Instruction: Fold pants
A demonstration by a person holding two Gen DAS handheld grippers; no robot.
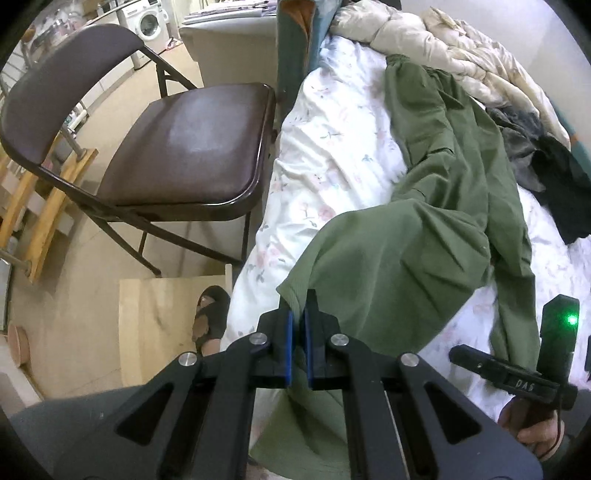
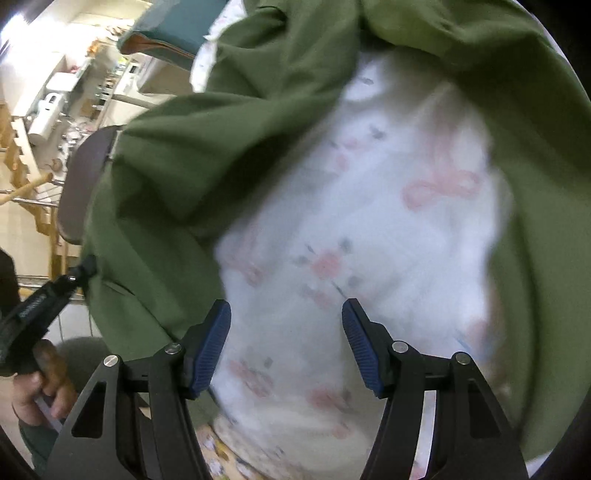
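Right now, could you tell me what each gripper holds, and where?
The left gripper pinches the green pants at a ribbed hem edge. The right gripper is open over the floral sheet, holding nothing.

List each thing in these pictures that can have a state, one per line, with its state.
Left claw: shut on the green pants' cuff.
Right claw: open, nothing between its pads.
Green pants: unfolded, crumpled, lying across the bed.
Floral sheet: wrinkled, spread over the bed.
Folding chair: unfolded, seat bare, beside the bed.
Quilt: bunched at the bed's far end.
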